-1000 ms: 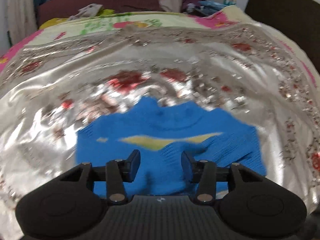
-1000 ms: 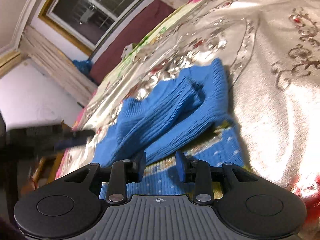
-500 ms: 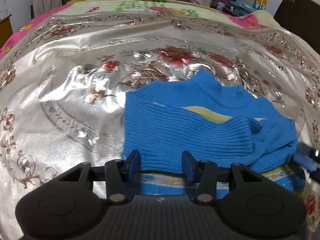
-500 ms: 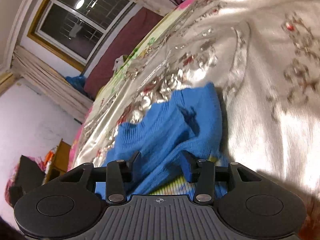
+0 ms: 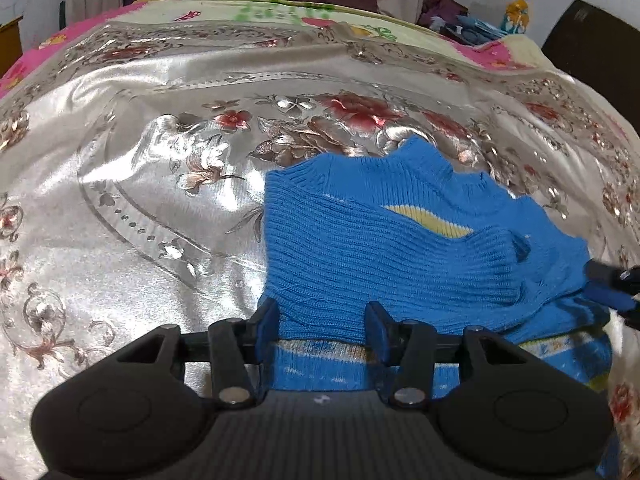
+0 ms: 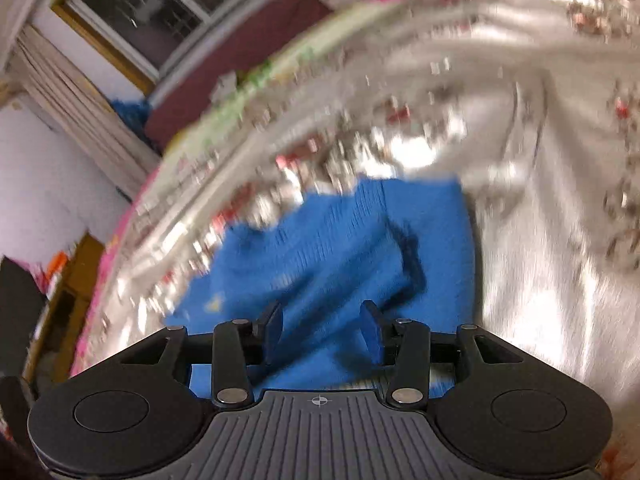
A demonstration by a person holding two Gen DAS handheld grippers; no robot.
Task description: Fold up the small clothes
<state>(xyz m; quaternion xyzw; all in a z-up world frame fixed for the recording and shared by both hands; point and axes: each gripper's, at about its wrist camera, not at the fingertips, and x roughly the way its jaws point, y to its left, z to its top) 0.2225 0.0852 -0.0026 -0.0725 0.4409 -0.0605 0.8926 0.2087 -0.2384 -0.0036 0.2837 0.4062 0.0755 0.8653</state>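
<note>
A small blue ribbed knit sweater (image 5: 384, 252) with a yellow stripe lies on the shiny silver floral bedspread (image 5: 140, 152), its sleeves folded across the body. My left gripper (image 5: 322, 330) is open, its fingers straddling the sweater's near hem. The right gripper's tips (image 5: 612, 288) show at the sweater's right edge. In the blurred right wrist view, my right gripper (image 6: 321, 332) is open just above the sweater (image 6: 340, 248), holding nothing.
The bedspread (image 6: 540, 240) covers a bed with a pink and yellow sheet (image 5: 256, 12) at the far end. Loose clothes (image 5: 452, 12) lie by the dark headboard. A window (image 6: 172, 4) and wooden furniture (image 6: 76, 280) stand at the left of the right wrist view.
My left gripper moved left and settled at the sweater's near hem. My right gripper swung and is moving now, blurring its view. Both stayed open.
</note>
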